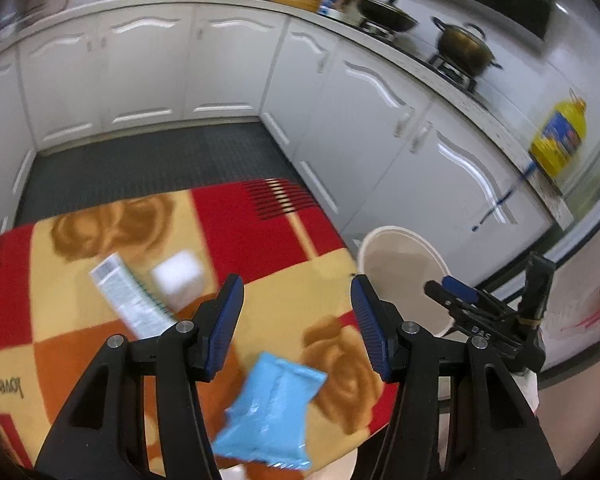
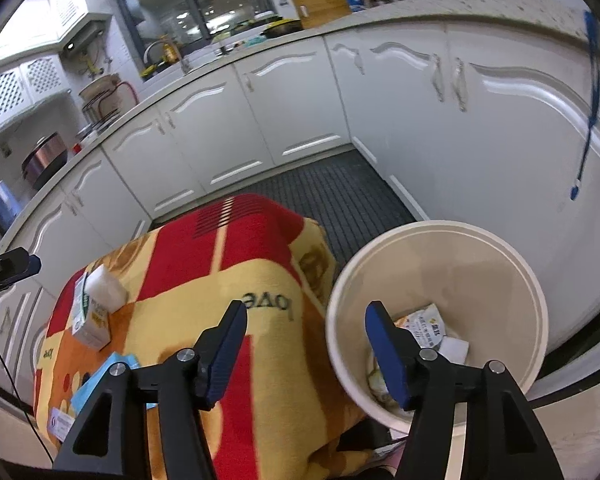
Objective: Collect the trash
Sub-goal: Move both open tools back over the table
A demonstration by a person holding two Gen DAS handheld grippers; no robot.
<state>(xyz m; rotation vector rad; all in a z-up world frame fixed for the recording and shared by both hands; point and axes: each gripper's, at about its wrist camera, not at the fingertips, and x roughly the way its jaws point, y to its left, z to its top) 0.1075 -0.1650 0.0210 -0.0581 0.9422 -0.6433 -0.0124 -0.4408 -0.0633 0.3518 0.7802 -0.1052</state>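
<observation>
Both tongs spread, nothing pinched: left gripper [image 1: 297, 312] over blanket, blue packet [image 1: 269, 408] just below jaws; right gripper [image 2: 305, 340] at bin [image 2: 440, 240] rim, scraps inside. Risk: thin, slick packet lying flat on soft cloth, so could slide or bunch fabric w/ shallow pinch.
</observation>
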